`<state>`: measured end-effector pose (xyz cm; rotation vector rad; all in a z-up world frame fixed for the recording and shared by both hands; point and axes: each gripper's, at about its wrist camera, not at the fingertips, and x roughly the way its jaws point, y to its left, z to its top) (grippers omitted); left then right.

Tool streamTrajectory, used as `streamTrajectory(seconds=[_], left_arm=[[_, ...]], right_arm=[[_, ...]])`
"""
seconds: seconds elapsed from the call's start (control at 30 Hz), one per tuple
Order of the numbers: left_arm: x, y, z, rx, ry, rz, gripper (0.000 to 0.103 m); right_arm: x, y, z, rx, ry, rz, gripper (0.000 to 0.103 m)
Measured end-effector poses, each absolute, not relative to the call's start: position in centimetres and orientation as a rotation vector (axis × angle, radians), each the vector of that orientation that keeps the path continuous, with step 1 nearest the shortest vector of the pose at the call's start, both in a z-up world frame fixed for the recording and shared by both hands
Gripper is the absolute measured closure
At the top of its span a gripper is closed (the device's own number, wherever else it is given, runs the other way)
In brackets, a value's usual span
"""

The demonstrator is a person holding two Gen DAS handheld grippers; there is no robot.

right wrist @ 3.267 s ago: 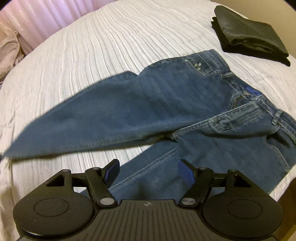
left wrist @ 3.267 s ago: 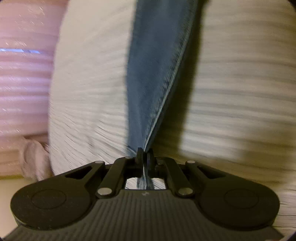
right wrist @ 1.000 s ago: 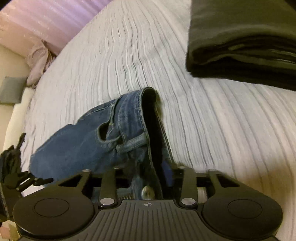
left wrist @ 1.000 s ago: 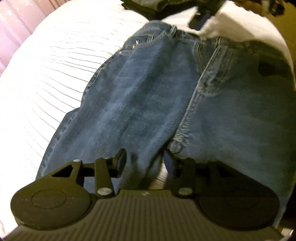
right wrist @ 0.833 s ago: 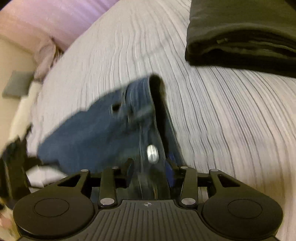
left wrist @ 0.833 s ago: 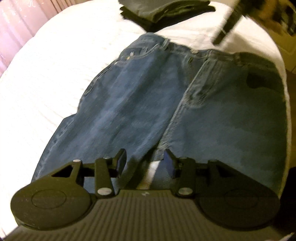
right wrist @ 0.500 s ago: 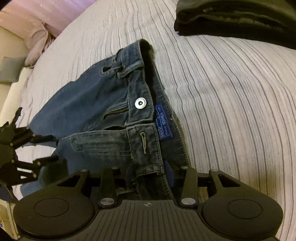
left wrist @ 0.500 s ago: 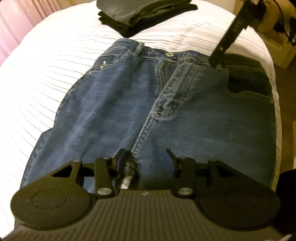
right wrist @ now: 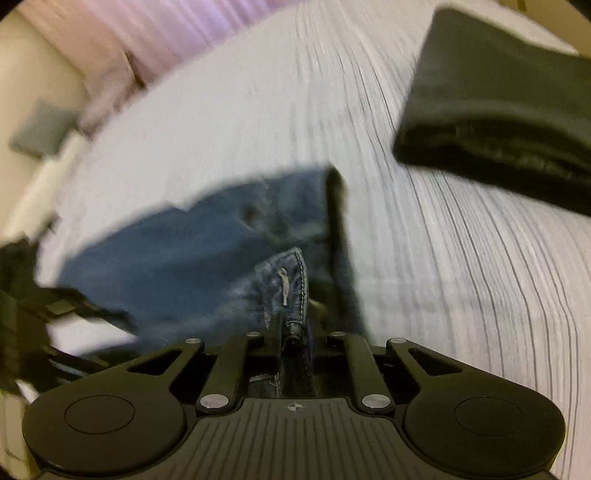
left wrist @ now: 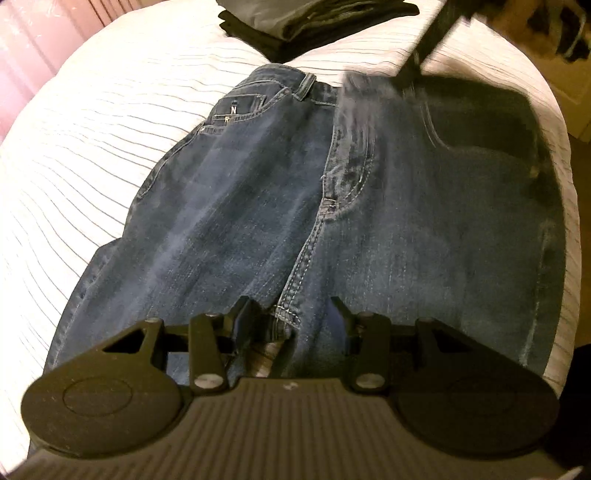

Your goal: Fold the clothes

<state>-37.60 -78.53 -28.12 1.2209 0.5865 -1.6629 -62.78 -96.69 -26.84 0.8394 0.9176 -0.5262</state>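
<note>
Blue jeans (left wrist: 258,206) spread flat on striped bed (left wrist: 92,147); right gripper (right wrist: 293,341) closing, waistband pinched between its fingers; left gripper (left wrist: 291,314) part open astride crotch seam, gripping nothing

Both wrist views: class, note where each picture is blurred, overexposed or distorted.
Left wrist view: bedspread overexposed, jeans mostly sharp, blurred around the waistband at upper right. Right wrist view: motion blur smears jeans and bedspread. Both: fisheye curves the bed edges.

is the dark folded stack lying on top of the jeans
No, the dark folded stack lies on the striped bedcover past the waistband, apart from the jeans.
</note>
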Motion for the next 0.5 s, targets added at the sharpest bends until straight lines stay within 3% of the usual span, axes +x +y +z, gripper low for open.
streamTrajectory(seconds=[0.13,0.2,0.23,0.27,0.5], left_arm=[[-36.8,-77.3,-27.9,1.222,0.609,-1.634,0.063],[-36.0,-76.4,-27.8,1.225,0.626,-1.607,0.063],[-35.6,-75.8,-27.7,1.227,0.637,-1.590,0.063],[-35.1,-75.1,-27.6,1.229,0.647,-1.573,0.063],[-30.7,-68.3,-26.5,1.224,0.776,-1.367,0.063]], right_arm=[[-64.0,-96.7,-28.0,0.935,0.898,-0.567,0.091],[-64.4,-96.3,-27.5,0.946,0.886,-0.594,0.075],[-64.6,-96.0,-27.1,0.933,0.884,-0.617,0.061],[-64.8,-95.8,-26.4,0.923,0.874,-0.631,0.058],[-65.2,-91.2,-22.4,0.864,0.809,-0.645,0.058]])
